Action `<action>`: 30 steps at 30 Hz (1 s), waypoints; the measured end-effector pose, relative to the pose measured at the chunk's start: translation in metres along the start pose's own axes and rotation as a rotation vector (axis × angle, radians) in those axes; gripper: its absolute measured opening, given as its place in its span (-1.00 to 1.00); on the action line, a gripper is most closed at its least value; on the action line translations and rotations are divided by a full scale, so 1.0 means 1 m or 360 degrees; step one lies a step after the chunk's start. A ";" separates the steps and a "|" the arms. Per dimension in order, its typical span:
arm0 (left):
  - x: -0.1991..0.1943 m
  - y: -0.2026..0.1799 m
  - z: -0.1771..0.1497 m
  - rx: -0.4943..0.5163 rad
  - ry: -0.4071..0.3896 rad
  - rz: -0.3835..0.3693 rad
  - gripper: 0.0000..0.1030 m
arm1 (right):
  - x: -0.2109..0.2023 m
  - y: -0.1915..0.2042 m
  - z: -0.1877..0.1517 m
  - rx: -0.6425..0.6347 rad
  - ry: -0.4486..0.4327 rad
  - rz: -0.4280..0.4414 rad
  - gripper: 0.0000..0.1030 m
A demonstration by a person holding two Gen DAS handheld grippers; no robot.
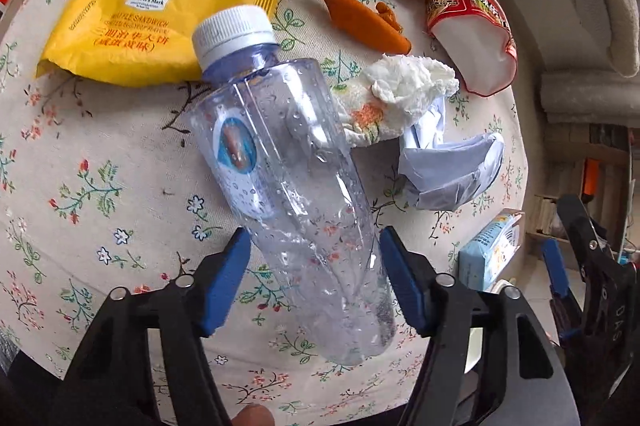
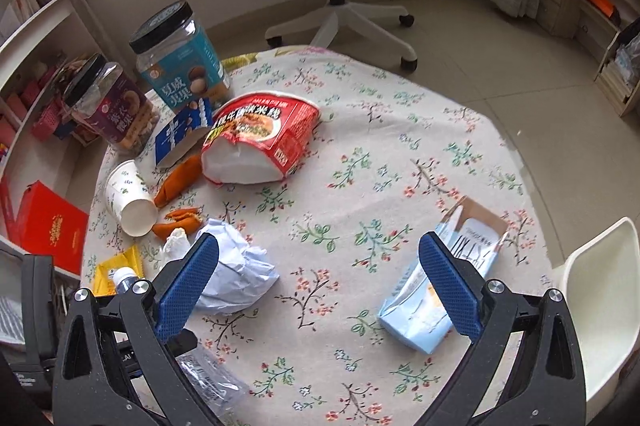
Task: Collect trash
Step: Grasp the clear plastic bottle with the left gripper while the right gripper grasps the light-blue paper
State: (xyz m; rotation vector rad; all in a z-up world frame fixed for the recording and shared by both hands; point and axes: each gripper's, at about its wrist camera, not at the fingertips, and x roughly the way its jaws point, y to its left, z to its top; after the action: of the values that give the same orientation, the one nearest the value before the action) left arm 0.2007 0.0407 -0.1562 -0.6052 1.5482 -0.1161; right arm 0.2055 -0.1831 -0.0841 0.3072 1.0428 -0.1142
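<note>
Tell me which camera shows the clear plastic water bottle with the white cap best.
The left wrist view: the clear plastic water bottle fills the frame, cap to base, between the left gripper's blue fingers. The right wrist view catches only its cap and base, behind that gripper.

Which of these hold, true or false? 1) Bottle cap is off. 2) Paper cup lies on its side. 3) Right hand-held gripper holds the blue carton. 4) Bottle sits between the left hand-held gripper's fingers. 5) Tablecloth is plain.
1) False: the clear bottle has its white cap on.
2) True: the paper cup is tipped over.
3) False: the right hand-held gripper is open and empty; the blue carton lies on the cloth.
4) True: left hand-held gripper.
5) False: the tablecloth is floral.
</note>
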 end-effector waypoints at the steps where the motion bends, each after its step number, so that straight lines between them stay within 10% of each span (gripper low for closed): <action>1: -0.004 0.002 -0.002 0.0012 -0.0018 -0.0002 0.12 | 0.004 0.002 -0.001 0.0001 0.0029 0.0038 0.86; 16: -0.113 0.023 -0.018 0.0241 -0.0567 0.0030 -0.18 | 0.059 0.051 -0.026 -0.0144 0.0344 0.0169 0.86; 20: -0.112 0.030 -0.011 0.0235 -0.0518 0.0001 -0.19 | 0.074 0.051 -0.036 -0.0122 0.0448 0.0232 0.20; 30: -0.132 0.021 -0.014 0.0299 -0.0610 -0.0068 -0.19 | 0.017 0.043 -0.016 -0.0044 0.0170 0.0414 0.09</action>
State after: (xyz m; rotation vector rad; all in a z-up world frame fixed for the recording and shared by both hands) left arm 0.1745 0.1127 -0.0461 -0.4791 1.1395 -0.1660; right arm 0.2112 -0.1364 -0.0981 0.4245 1.1000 0.1516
